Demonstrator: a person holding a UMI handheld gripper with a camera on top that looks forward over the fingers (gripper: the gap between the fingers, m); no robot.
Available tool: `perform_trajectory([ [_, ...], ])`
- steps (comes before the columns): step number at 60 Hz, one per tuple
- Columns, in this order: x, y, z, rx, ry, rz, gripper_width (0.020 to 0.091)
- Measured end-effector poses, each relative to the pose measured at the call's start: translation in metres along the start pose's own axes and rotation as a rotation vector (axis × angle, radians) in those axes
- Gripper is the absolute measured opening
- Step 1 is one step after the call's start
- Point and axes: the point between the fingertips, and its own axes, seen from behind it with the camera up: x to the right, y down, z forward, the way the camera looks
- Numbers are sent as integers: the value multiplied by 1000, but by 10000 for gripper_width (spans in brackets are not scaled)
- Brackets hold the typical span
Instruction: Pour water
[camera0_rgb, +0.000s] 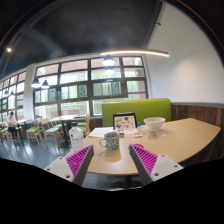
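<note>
the fingers (80, 160) are hiding the table's (180, 138) near edge. a small cup (111, 142) beyond them is showing markings too small to read. the far figure (12, 119) at middle left is staying too tiny to make out.

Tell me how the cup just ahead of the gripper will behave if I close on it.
The cup looks rigid, so it probably won't crush. It stands upright on the round table, fairly squat, so tipping seems unlikely. Whether it holds water can't be seen, so treat it as spillable. The gripper is open, short of it.
</note>
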Motion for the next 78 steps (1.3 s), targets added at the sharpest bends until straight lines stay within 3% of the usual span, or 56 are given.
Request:
perform_trajectory([
  [18, -5, -5, 5, 41, -18, -29, 828],
  [30, -77, 25, 28, 66, -103, -112, 833],
  [38, -119, 39, 77, 76, -132, -195, 826],
  [45, -158, 43, 124, 66, -86, -197, 826],
  [63, -155, 38, 231, 52, 61, -55, 826],
  [66, -161, 46, 240, 31, 42, -3, 582],
  [67, -162, 48, 241, 30, 43, 14, 553],
  [70, -162, 40, 250, 59, 64, 23, 549],
  [77, -165, 51, 251, -1, 27, -16, 542],
  [78, -171, 50, 253, -9, 28, -17, 512],
])
